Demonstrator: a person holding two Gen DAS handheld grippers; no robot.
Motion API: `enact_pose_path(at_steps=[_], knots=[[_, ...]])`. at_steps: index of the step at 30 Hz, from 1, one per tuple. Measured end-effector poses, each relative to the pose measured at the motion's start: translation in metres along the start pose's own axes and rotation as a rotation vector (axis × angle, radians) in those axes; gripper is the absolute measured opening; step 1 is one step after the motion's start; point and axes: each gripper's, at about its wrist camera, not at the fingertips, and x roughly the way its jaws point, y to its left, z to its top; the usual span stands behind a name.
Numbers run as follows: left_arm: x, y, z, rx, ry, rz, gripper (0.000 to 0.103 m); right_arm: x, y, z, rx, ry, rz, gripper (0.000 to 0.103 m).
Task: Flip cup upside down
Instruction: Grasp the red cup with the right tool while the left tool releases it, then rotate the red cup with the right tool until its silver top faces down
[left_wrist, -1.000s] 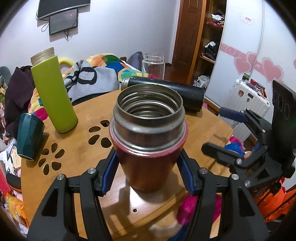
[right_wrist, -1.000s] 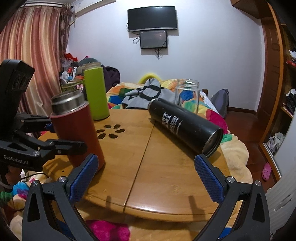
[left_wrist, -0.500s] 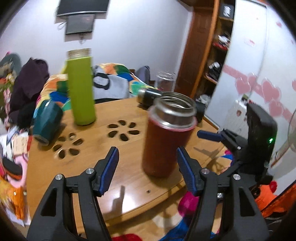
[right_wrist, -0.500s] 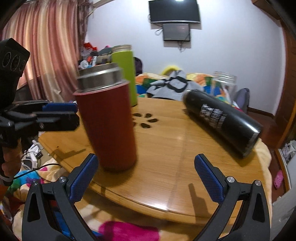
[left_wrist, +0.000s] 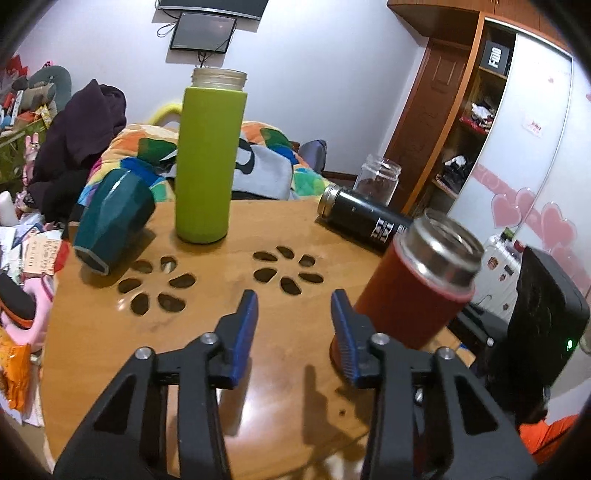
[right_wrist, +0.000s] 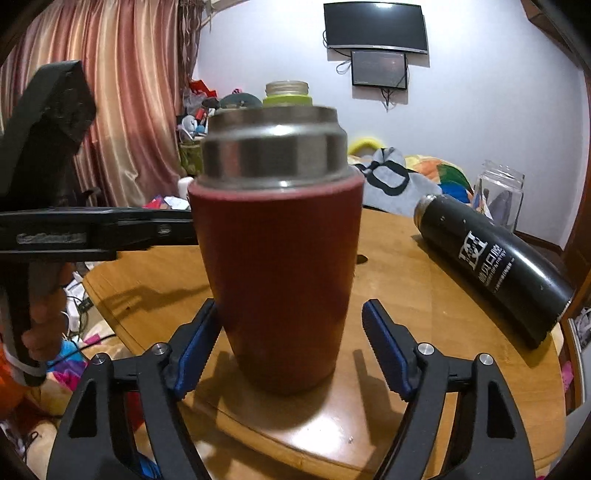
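Note:
The red cup (right_wrist: 280, 280) with a steel rim stands upright, mouth up, near the front edge of the round wooden table (right_wrist: 436, 295). My right gripper (right_wrist: 291, 343) is open, with its blue pads on either side of the cup's lower body; the left pad looks close to touching, the right one stands apart. In the left wrist view the cup (left_wrist: 417, 291) stands to the right of my left gripper (left_wrist: 293, 332), which is open, empty and low over the table (left_wrist: 110, 332).
A tall green bottle (left_wrist: 208, 162) stands upright at the back. A teal cup (left_wrist: 112, 218) lies on its side at the left. A black flask (right_wrist: 495, 262) lies on its side at the right, with a glass jar (right_wrist: 498, 195) behind it. A bed with clothes lies beyond.
My left gripper let go of the red cup and drew back to its left. My right gripper moved in around the cup and narrowed its jaws.

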Motion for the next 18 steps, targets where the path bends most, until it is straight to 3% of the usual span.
enact_pose_path(at_steps=[1,2,8,18], knots=[[0.002,0.000,0.001,-0.003,-0.002,-0.006,0.033,0.000,0.000,0.001,-0.003,0.001,0.002,0.060],[0.004,0.001,0.004,-0.009,-0.002,-0.014,0.030,0.002,0.001,0.001,-0.011,0.007,0.010,0.059],[0.009,0.001,0.007,-0.023,0.000,-0.041,0.027,0.004,0.004,0.007,-0.040,0.048,-0.001,0.059],[0.016,0.005,0.005,-0.050,0.028,-0.081,0.027,-0.001,0.009,0.019,-0.208,0.178,-0.010,0.059]])
